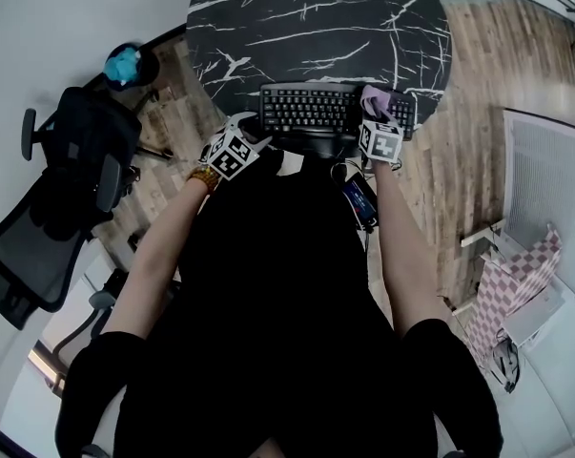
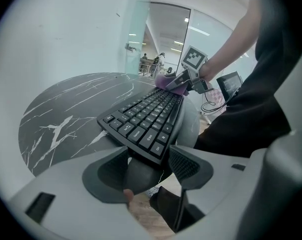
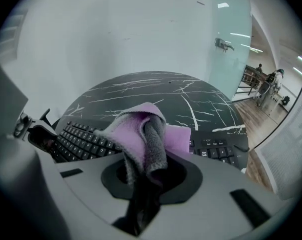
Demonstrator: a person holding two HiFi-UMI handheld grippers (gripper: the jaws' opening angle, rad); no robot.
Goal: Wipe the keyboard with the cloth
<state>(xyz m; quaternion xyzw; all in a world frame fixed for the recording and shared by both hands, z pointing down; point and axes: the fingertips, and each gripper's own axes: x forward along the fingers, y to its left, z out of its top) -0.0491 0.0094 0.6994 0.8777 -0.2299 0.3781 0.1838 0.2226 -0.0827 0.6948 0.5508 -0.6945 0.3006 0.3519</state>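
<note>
The keyboard (image 1: 306,110) lies at the near edge of a round black desk (image 1: 316,17) with white marble veining, its front edge reaching slightly past the desk's rim. The left claw (image 2: 145,160) has its jaws set on either side of the keyboard's left end, and the dark body of that end fills the gap between them, so the claw is pinching the keyboard there. The right claw (image 3: 144,180) is clamped on a bunched purple cloth (image 3: 140,134), which rises out of the jaws in a folded lump with a grey underside showing. The cloth sits over the right part of the keyboard, just at the keys (from the left gripper view it appears to rest on them, though actual contact is hard to confirm). The two claws are well apart, one at each end of the keyboard. A black office chair (image 1: 63,189) stands on the wooden floor (image 1: 487,84) to the left of the desk.
</note>
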